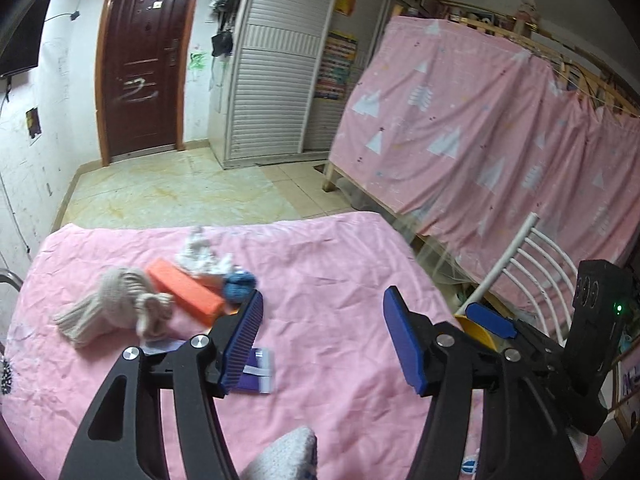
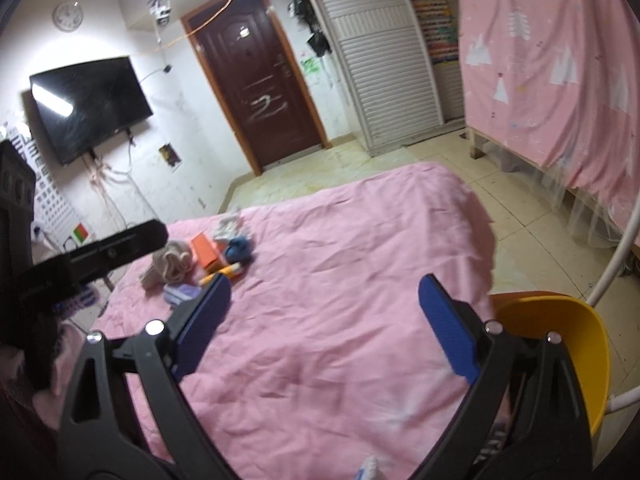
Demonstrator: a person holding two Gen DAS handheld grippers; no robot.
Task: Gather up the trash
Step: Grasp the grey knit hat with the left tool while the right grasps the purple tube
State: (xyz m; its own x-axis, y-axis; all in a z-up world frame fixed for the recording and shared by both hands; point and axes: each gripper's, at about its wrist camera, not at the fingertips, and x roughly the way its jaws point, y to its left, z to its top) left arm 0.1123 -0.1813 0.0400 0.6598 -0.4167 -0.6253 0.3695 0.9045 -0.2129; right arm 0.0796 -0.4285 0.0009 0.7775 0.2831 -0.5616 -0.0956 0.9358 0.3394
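A pile of items lies on the pink bedsheet: a beige knit sock, an orange box, crumpled white tissue, a blue wad and a purple packet. My left gripper is open and empty just above the sheet, its left finger beside the blue wad and over the packet. My right gripper is open and empty over the bare sheet, with the pile far to its left. A yellow bin stands at the bed's right edge; it also shows in the left wrist view.
A white metal chair frame stands right of the bed. A pink curtain covers a bunk frame at right. Tiled floor, a brown door and a white wardrobe lie beyond. A TV hangs on the left wall.
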